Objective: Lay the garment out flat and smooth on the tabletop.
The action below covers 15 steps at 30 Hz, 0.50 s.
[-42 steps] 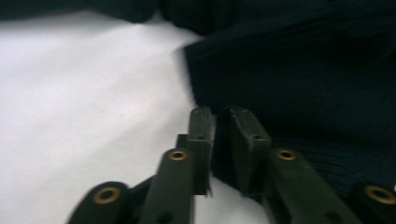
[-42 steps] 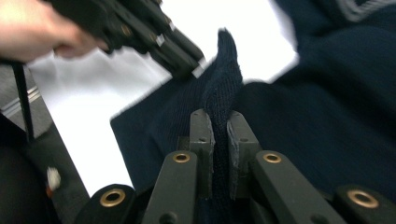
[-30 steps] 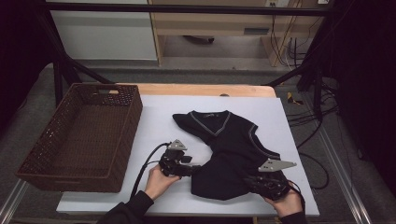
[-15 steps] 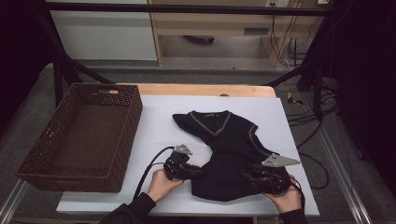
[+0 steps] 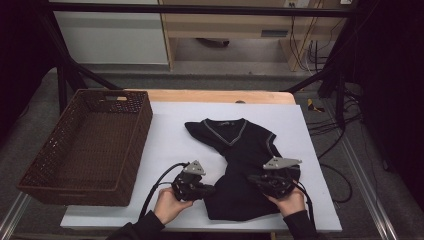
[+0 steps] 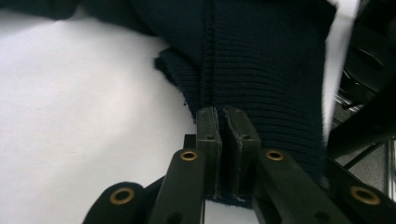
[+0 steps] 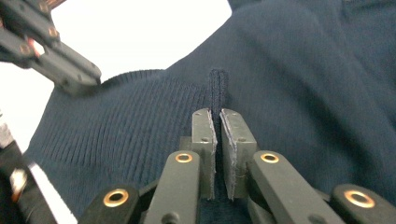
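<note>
White table [image 5: 175, 135], wicker basket [image 5: 85, 145] at 9 o'clock, empty. Dark knit sweater [image 5: 240, 150] flat at centre, collar toward 12 o'clock. Left gripper [image 5: 206, 190] and right gripper [image 5: 256, 181] both pinched shut on ribbed hem [image 6: 261, 93] at 6 o'clock. Likely fold step: next, lift hem together toward 12 o'clock. Open room there; near edge close behind hands.
</note>
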{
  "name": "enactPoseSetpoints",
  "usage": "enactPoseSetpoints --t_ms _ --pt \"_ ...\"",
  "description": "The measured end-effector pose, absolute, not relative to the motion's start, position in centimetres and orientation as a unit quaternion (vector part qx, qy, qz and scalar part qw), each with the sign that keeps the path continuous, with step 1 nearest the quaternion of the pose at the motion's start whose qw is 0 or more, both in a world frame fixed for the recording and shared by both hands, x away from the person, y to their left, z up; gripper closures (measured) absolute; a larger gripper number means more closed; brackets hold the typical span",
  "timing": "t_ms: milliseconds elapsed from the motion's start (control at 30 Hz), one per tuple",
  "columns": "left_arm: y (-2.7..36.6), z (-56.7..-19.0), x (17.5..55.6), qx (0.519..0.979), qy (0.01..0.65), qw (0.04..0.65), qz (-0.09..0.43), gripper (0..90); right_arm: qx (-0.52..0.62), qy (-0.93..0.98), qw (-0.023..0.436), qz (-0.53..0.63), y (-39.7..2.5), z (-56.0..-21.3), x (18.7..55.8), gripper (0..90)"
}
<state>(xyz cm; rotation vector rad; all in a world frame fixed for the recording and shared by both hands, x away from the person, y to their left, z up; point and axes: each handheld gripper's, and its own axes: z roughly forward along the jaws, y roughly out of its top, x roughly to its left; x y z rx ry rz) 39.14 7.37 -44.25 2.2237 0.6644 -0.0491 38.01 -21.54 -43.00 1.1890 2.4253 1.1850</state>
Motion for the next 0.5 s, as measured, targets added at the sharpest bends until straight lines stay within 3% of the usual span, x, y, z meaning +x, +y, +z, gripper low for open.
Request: enactPoseSetpoints --t_ms 133,300,367,400,500 --pt "7.2 -43.6 38.0 0.874 0.253 0.416 -0.01 76.9 0.41 0.825 0.093 0.377 -23.2 -43.6 35.8 84.7" --pt "7.3 -43.2 40.3 0.863 0.29 0.412 0.044 47.3 0.422 0.835 0.076 0.346 -24.6 -45.1 34.6 83.9" --pt "7.3 -43.2 40.9 0.86 0.298 0.411 0.046 45.7 0.424 0.833 0.075 0.349 -24.7 -45.2 34.6 83.0" --pt "7.4 -43.3 41.8 0.855 0.311 0.412 0.041 43.5 0.429 0.826 0.077 0.357 -24.7 -44.9 34.7 73.9" --pt "6.5 -44.4 44.1 0.854 0.326 0.406 0.016 41.7 0.428 0.814 0.101 0.38 -24.8 -44.0 35.1 59.5"
